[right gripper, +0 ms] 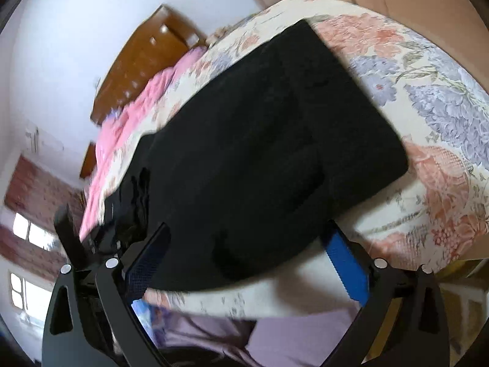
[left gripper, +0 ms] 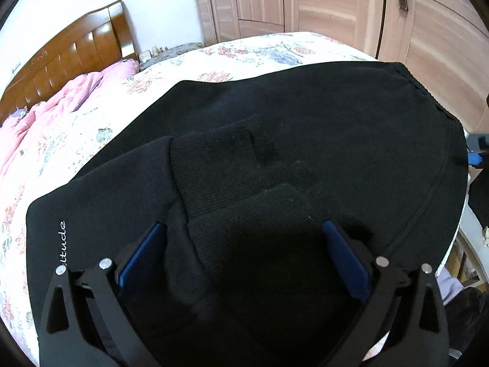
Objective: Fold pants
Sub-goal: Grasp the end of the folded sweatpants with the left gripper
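Black pants (left gripper: pixel 305 128) lie folded on the floral bed sheet (left gripper: pixel 244 52), with ribbed cuffs (left gripper: pixel 214 165) laid on top and white lettering near the left edge. My left gripper (left gripper: pixel 244 229) is open, its blue pads on either side of the cuffs, just above the cloth. In the right wrist view the pants (right gripper: pixel 259 140) lie as a dark rectangle on the sheet (right gripper: pixel 428 98). My right gripper (right gripper: pixel 247 235) is open over the near edge of the pants and holds nothing. The right gripper also shows at the right edge of the left wrist view (left gripper: pixel 476 153).
A pink quilt (left gripper: pixel 61 104) lies bunched by the wooden headboard (left gripper: pixel 70 52). Wooden wardrobe doors (left gripper: pixel 321 3) stand behind the bed. The bed's edge drops off on the right, with lilac cloth (right gripper: pixel 299 333) below it.
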Demonstrator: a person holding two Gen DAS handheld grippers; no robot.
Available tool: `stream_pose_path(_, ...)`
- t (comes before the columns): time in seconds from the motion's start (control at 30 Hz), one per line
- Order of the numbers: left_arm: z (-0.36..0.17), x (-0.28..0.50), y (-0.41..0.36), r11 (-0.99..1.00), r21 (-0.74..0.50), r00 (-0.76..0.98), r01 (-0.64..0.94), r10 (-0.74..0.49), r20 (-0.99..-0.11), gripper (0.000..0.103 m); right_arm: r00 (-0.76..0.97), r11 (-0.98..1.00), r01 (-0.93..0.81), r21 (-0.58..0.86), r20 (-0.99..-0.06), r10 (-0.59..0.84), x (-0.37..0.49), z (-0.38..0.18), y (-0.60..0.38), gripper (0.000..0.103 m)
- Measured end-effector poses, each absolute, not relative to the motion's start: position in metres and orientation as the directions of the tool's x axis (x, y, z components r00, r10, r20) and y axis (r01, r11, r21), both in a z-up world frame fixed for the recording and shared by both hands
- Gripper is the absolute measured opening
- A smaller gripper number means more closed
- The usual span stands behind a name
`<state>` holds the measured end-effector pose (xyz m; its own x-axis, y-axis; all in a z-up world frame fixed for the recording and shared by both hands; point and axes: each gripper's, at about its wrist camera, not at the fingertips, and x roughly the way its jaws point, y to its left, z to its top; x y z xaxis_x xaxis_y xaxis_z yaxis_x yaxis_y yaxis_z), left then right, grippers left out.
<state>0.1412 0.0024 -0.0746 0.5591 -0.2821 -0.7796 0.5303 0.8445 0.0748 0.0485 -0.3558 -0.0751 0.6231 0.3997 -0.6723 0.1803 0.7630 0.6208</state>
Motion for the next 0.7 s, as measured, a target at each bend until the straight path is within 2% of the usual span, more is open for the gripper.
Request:
stream_pose_path(0.1, -0.076, 0.141, 0.001, 0.845, 0.078, 0.56, 0.529, -0.279, -0.78, 0.102, 0.642, 0.766, 0.213, 0.607, -0.678, 0.358, 0.051, -0.074, -0.354, 0.093)
stream_pose_path(0.17, -0.073, 0.141, -0.001, 0.846, 0.086, 0.551, 0.527, -0.263, -0.792, 0.102, 0.667, 0.788, 0.242, 0.566, -0.687, 0.289, 0.048, -0.075, -0.354, 0.062)
stream_pose_path(0.27, -0.053, 0.134, -0.009, 0.845, 0.078, 0.528, 0.53, -0.256, -0.81, 0.101, 0.726, 0.722, 0.236, 0.65, -0.612, 0.313, 0.038, -0.085, -0.369, 0.039)
stream_pose_path(0.37, -0.019, 0.135, -0.024, 0.825, 0.016, 0.501, 0.565, -0.328, -0.801, 0.101, 0.789, 0.723, 0.175, 0.668, -0.535, 0.303, 0.027, -0.091, -0.37, 0.03)
stream_pose_path(0.5, 0.016, 0.152, -0.086, 0.771, -0.079, 0.385, 0.632, -0.4, -0.832, 0.101, 0.844, 0.836, 0.13, 0.533, -0.502, 0.189, 0.018, -0.079, -0.349, 0.027)
stream_pose_path(0.6, 0.035, 0.169, -0.154, 0.707, -0.212, 0.209, 0.675, -0.459, -0.863, 0.101, 0.86, 0.905, 0.128, 0.406, -0.5, 0.103, 0.016, -0.072, -0.33, 0.026)
stream_pose_path(0.63, 0.039, 0.175, -0.187, 0.681, -0.235, 0.152, 0.693, -0.457, -0.876, 0.101, 0.862, 0.914, 0.129, 0.385, -0.5, 0.089, 0.014, -0.071, -0.332, 0.026)
stream_pose_path(0.7, 0.039, 0.179, -0.247, 0.653, -0.181, 0.117, 0.736, -0.385, -0.915, 0.101, 0.864, 0.925, 0.14, 0.354, -0.5, 0.06, 0.013, -0.072, -0.329, 0.026)
